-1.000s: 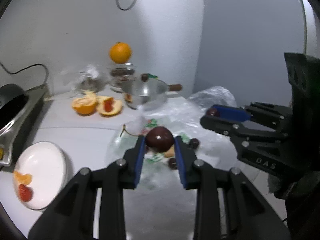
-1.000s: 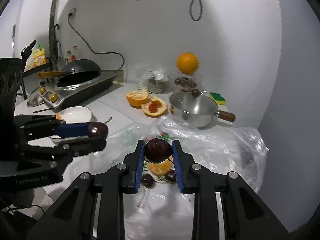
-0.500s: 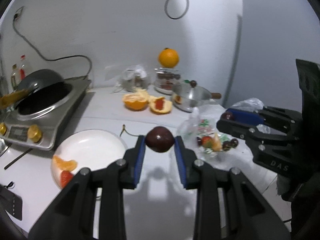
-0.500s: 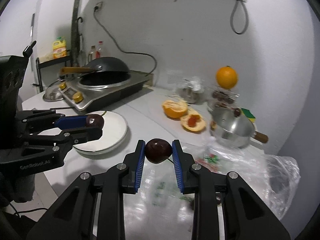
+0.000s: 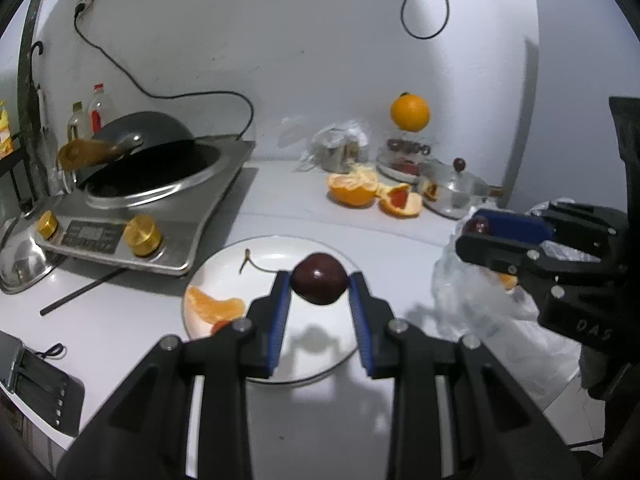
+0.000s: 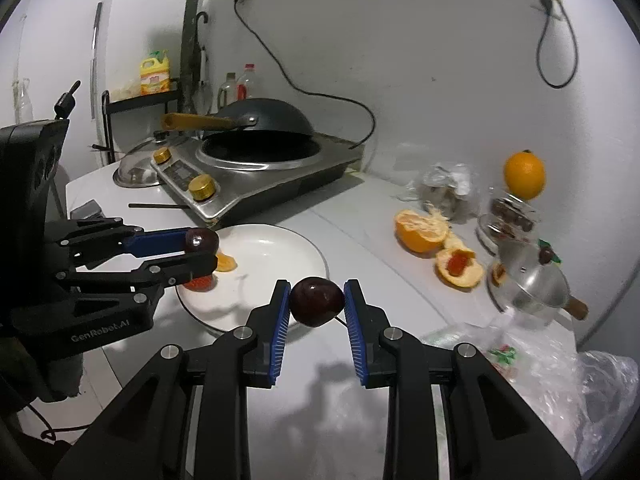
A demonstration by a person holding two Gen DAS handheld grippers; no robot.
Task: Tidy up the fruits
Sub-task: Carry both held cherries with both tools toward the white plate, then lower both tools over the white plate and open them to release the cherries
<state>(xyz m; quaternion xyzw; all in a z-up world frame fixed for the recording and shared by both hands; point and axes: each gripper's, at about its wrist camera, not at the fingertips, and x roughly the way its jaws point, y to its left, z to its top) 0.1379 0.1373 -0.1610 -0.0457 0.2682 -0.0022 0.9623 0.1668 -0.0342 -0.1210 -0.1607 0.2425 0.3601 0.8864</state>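
Note:
My left gripper (image 5: 319, 283) is shut on a dark red cherry (image 5: 319, 278), held above the white plate (image 5: 280, 356). On that plate lie an orange segment (image 5: 214, 307) and a strawberry, mostly hidden by my finger. My right gripper (image 6: 317, 301) is shut on a second dark red cherry (image 6: 317, 300), just right of the plate (image 6: 280, 248). In the right wrist view the left gripper (image 6: 200, 246) with its cherry (image 6: 202, 240) hovers over the plate's left side. In the left wrist view the right gripper (image 5: 476, 232) shows at the right, over the plastic bag (image 5: 480, 304).
An induction cooker with a black wok (image 5: 148, 160) stands at the back left. Peeled orange halves (image 5: 354, 188), a steel pot (image 5: 452, 196), a whole orange (image 5: 410, 113) on a jar and a wrapped container line the back. A crumpled bag (image 6: 560, 380) with fruit lies right.
Both grippers swung left from the plastic bag towards the white plate, each still holding its cherry. The cooker and wok came into view.

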